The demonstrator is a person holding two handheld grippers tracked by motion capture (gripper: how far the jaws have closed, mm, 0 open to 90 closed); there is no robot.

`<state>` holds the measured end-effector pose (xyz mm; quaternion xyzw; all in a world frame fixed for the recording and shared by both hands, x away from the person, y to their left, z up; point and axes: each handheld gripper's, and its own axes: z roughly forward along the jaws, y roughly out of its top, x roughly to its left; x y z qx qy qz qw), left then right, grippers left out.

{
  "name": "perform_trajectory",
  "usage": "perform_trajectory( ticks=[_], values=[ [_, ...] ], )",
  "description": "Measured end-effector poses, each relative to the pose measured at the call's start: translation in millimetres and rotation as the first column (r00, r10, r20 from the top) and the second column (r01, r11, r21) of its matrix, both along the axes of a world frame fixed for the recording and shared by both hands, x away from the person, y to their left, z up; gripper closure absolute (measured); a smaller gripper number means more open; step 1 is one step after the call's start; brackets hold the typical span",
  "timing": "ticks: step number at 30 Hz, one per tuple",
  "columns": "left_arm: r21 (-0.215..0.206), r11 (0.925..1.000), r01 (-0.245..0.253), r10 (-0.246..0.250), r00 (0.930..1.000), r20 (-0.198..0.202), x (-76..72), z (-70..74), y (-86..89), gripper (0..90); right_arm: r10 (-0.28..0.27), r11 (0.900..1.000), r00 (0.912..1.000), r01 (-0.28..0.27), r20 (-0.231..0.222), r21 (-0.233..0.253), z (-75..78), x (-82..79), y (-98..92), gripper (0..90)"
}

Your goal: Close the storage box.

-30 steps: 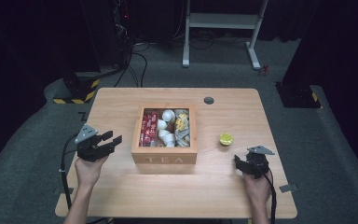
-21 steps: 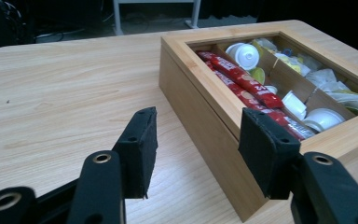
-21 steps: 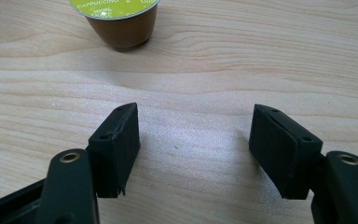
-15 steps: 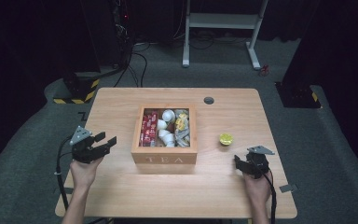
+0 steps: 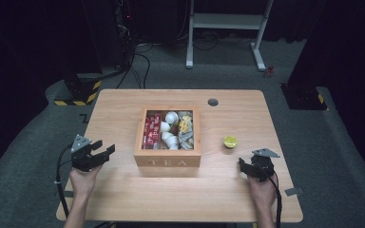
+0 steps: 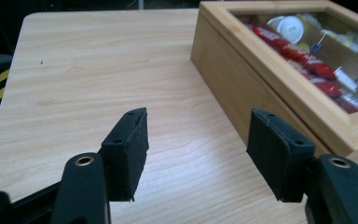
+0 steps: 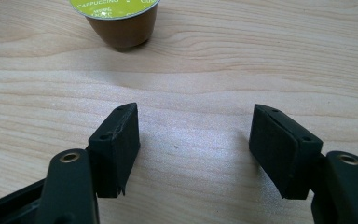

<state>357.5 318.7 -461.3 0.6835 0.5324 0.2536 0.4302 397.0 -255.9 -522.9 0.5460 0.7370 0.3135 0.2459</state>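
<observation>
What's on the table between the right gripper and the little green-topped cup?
Nothing: only bare table lies between the right gripper and the cup, seen in the right gripper view.

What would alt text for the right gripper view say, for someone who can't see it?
The right gripper is open and empty above the wooden table. Just ahead of it, apart from its jaws, a brown coffee capsule with a green lid stands upright.

Round grey grommet [image 5: 213, 102] near the table's [image 5: 123, 199] far edge.
</observation>
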Motion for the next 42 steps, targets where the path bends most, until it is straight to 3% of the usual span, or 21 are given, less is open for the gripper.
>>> perform_trajectory(
  ticks=[5,14,23,25,35,42],
  values=[
    [0.023,0.9997,-0.007,0.008,0.9995,-0.031,0.2,-15.6,-1.3,37.9,0.0,1.0,1.0,0.0,0.0,0.001,0.0,-0.1,0.1,33.1],
    [0.013,0.9995,-0.029,0.03,0.9946,-0.099,0.4,-41.9,-1.3,36.4,-0.001,1.0,1.0,0.001,0.0,0.0,0.0,-0.1,0.1,33.1],
    [0.042,0.9982,-0.043,0.048,0.9922,-0.115,0.6,-52.7,-2.2,36.3,-0.001,1.0,1.0,0.001,0.0,0.001,0.0,-0.1,0.1,33.1],
    [0.067,0.9968,-0.044,0.052,0.9913,-0.121,1.5,-55.9,-2.6,36.4,-0.001,1.0,1.0,0.001,0.0,0.0,0.0,-0.1,0.1,33.1],
    [0.111,0.992,-0.061,0.075,0.9881,-0.134,4.5,-65.4,-4.1,36.1,-0.001,1.0,1.0,0.001,0.0,0.0,0.0,-0.1,0.1,33.1],
    [0.108,0.9922,-0.062,0.077,0.9864,-0.145,5.6,-66.9,-3.6,34.9,-0.001,1.0,1.0,0.001,0.0,0.001,0.0,-0.1,0.1,33.1]
  ],
)
